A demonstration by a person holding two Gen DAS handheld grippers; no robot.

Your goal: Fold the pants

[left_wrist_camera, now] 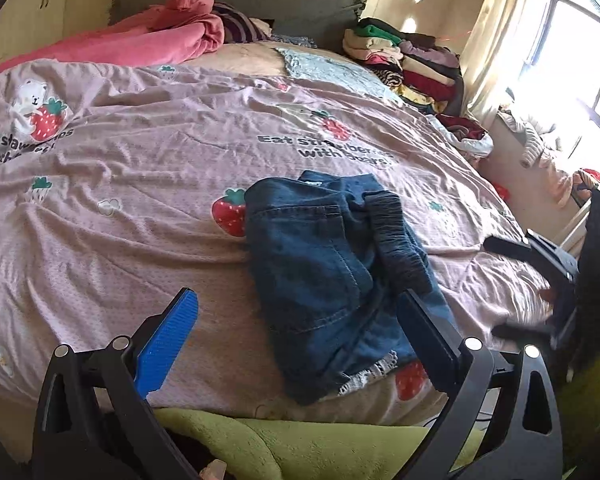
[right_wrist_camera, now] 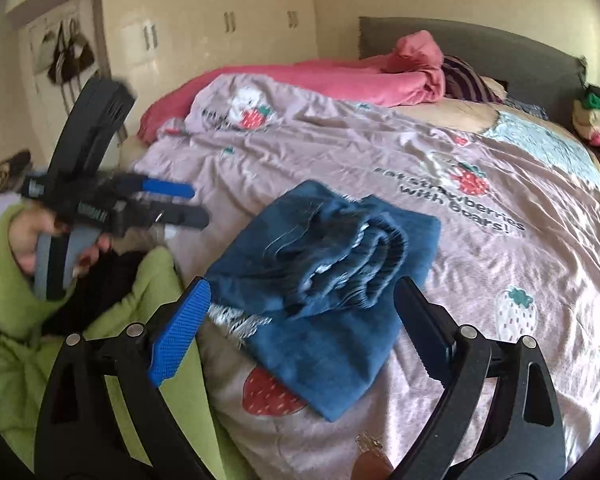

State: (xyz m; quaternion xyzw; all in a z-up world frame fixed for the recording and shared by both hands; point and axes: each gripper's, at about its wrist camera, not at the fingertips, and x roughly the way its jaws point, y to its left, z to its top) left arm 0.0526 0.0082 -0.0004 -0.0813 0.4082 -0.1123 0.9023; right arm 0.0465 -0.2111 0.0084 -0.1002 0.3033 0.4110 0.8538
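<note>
The blue denim pants (left_wrist_camera: 320, 276) lie folded into a compact bundle on the pink strawberry bedspread (left_wrist_camera: 140, 200), near the bed's front edge. The elastic waistband lies on top and a frayed hem sticks out at the front. My left gripper (left_wrist_camera: 300, 304) is open and empty, held just short of the bundle. My right gripper (right_wrist_camera: 304, 296) is open and empty, just in front of the same bundle (right_wrist_camera: 332, 280). The right gripper also shows at the right edge of the left wrist view (left_wrist_camera: 512, 284), and the left gripper shows at the left of the right wrist view (right_wrist_camera: 196, 204), both open.
A pink blanket (left_wrist_camera: 152, 36) lies bunched at the headboard. A stack of folded clothes (left_wrist_camera: 404, 64) sits at the bed's far right corner by the curtained window. A green fleece garment (right_wrist_camera: 28, 320) is at the front edge. Wardrobe doors (right_wrist_camera: 188, 28) stand behind the bed.
</note>
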